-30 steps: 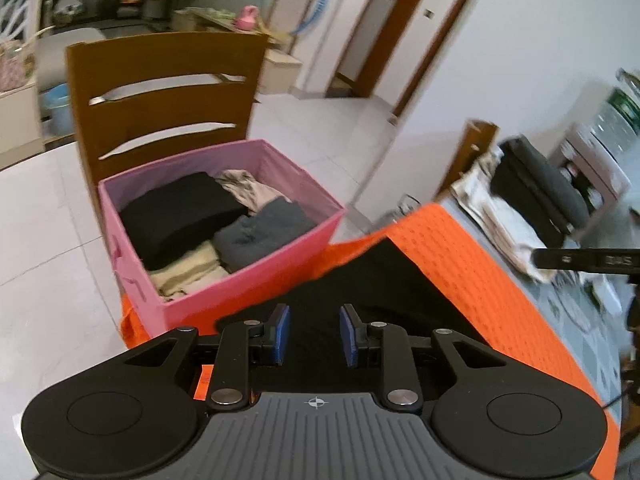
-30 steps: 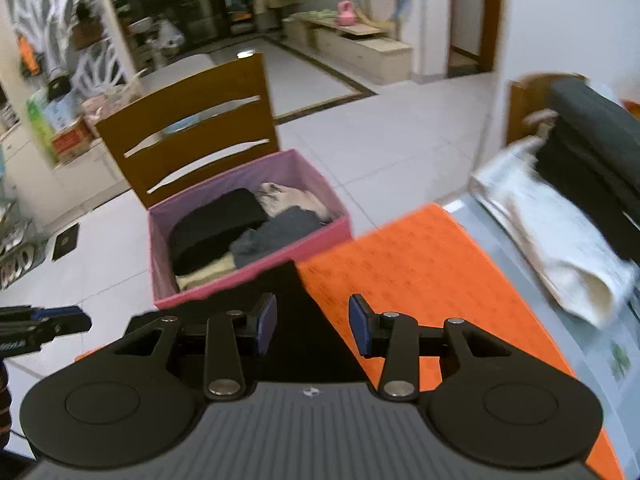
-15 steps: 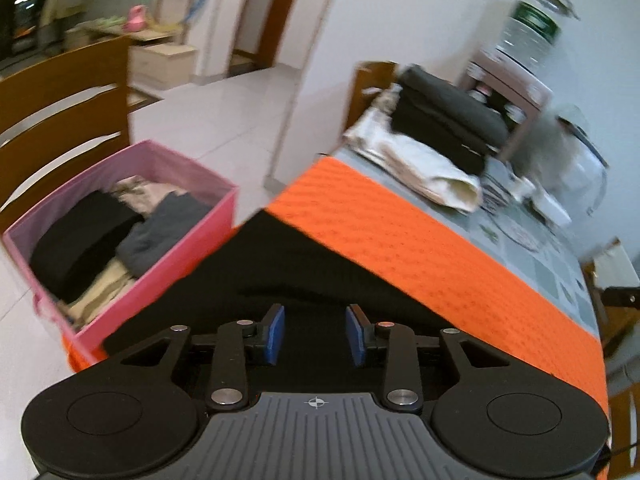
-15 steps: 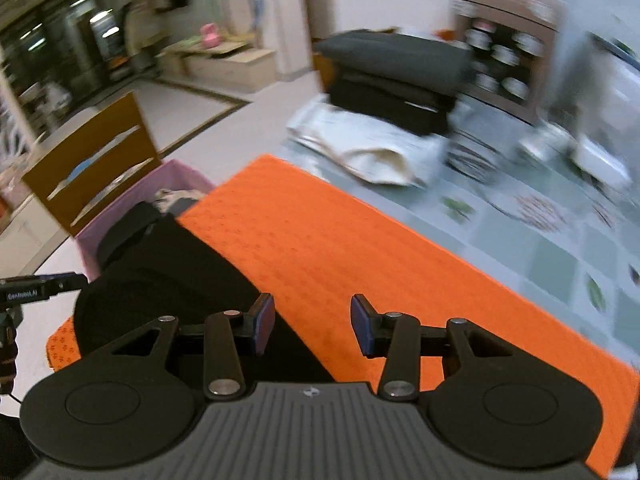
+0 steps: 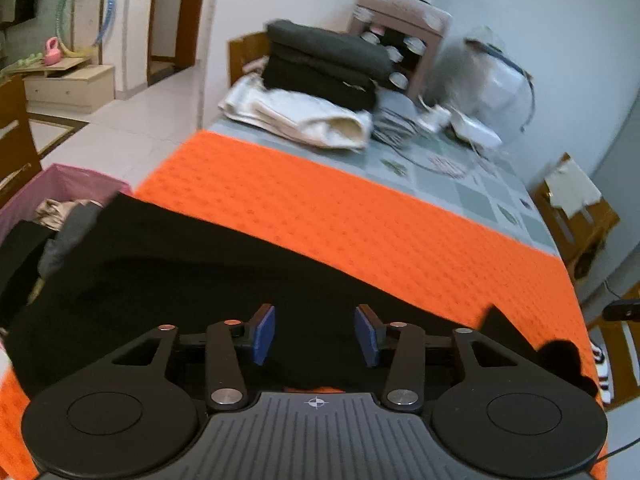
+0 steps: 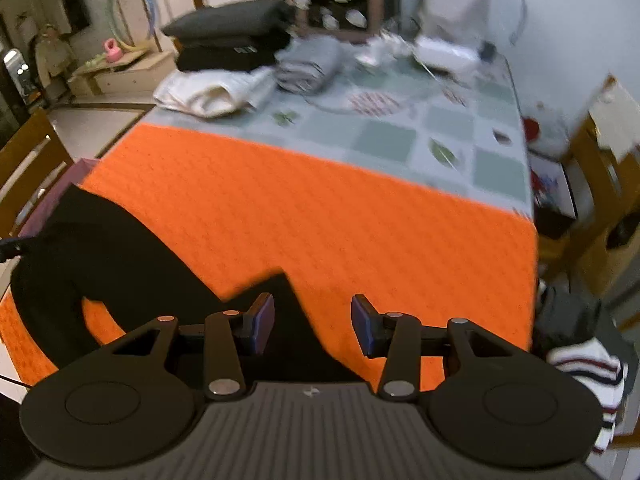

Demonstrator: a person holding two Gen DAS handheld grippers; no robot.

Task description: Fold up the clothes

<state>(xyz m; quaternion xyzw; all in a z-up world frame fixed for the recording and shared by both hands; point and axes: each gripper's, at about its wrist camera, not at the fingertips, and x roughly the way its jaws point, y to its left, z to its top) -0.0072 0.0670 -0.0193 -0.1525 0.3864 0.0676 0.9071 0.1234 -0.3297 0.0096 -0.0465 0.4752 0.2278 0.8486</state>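
Observation:
A black garment point(image 5: 180, 272) lies spread on the orange mat point(image 5: 340, 216) near the table's front edge; it also shows in the right wrist view point(image 6: 132, 264), curved, with a pointed corner. My left gripper point(image 5: 316, 334) is open and empty, hovering over the garment's near part. My right gripper point(image 6: 313, 328) is open and empty, over the garment's right edge where it meets the orange mat point(image 6: 320, 208).
A stack of folded dark and white clothes point(image 5: 316, 80) sits at the table's far end, also in the right wrist view point(image 6: 224, 52). A pink basket of clothes point(image 5: 44, 208) stands left of the table. Wooden chairs point(image 6: 600, 184) stand at the right.
Both grippers have swung right, away from the pink basket and toward the table's length. The black garment now lies spread wider on the orange mat. Both stay open.

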